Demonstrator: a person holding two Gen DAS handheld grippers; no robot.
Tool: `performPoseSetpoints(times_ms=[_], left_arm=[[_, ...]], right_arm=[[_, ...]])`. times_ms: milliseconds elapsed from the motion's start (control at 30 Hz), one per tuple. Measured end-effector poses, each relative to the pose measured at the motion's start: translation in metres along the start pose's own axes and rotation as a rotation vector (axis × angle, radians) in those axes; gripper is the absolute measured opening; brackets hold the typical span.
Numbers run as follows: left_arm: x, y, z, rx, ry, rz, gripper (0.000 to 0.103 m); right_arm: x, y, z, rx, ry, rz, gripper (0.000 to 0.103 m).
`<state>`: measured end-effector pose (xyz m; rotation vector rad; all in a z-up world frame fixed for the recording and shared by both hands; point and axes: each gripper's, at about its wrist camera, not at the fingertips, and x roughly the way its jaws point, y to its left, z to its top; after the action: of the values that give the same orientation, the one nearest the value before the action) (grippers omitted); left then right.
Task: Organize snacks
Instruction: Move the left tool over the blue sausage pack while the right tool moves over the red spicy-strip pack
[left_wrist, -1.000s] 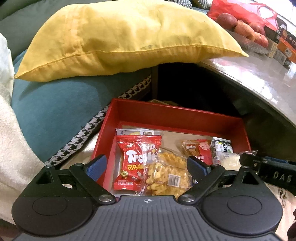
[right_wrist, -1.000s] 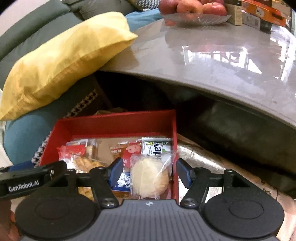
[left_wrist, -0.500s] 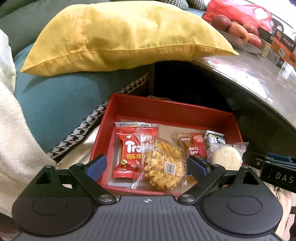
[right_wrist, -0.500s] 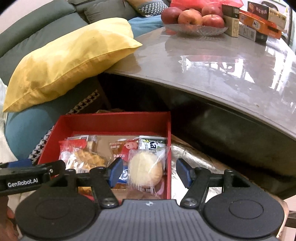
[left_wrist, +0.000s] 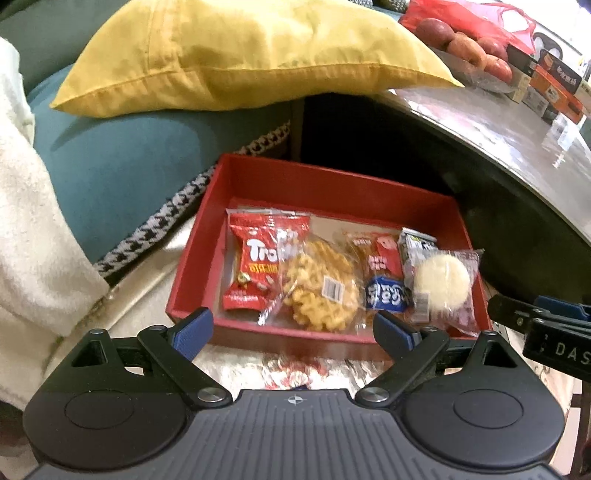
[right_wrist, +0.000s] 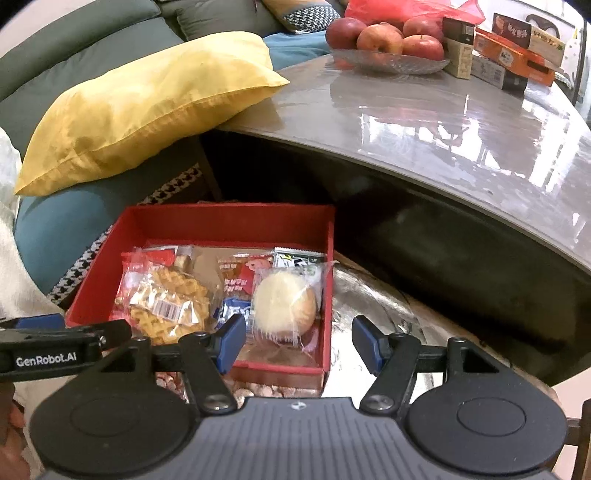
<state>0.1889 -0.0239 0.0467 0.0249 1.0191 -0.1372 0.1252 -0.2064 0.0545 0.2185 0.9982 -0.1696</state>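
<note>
While both my tongs hang empty just short of the red box (left_wrist: 258, 177), left tongs (left_wrist: 291, 328) wide, right tongs (right_wrist: 298, 341) narrower, the snacks lie inside it. The bun packet (right_wrist: 286, 304) leans on the box's right wall; a careless nudge could tip it out.

On my left wrist feed I read white letters "Tro", the rest hidden, on the red snack packet (left_wrist: 258, 266) in the red box (left_wrist: 332, 184). At the right edge, "DAS" stands on the black body of the right gripper (left_wrist: 554, 332). On my right wrist feed, "GenRobot.AI" is printed in white on the left gripper (right_wrist: 48, 347). The waffle snack packet (right_wrist: 166, 306) carries a barcode sticker; its digits are too small to read. Print on the other wrappers and on the cartons (right_wrist: 513, 55) on the table is illegible.
</note>
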Motion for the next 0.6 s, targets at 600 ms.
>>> performPoseSetpoints(times_ms=[600], left_arm=[[-0.009,-0.002,-0.031,0.033,0.034,-0.015,0.097]], right_arm=[[-0.01,-0.009,-0.037,-0.015,0.061,-0.005,0.06]])
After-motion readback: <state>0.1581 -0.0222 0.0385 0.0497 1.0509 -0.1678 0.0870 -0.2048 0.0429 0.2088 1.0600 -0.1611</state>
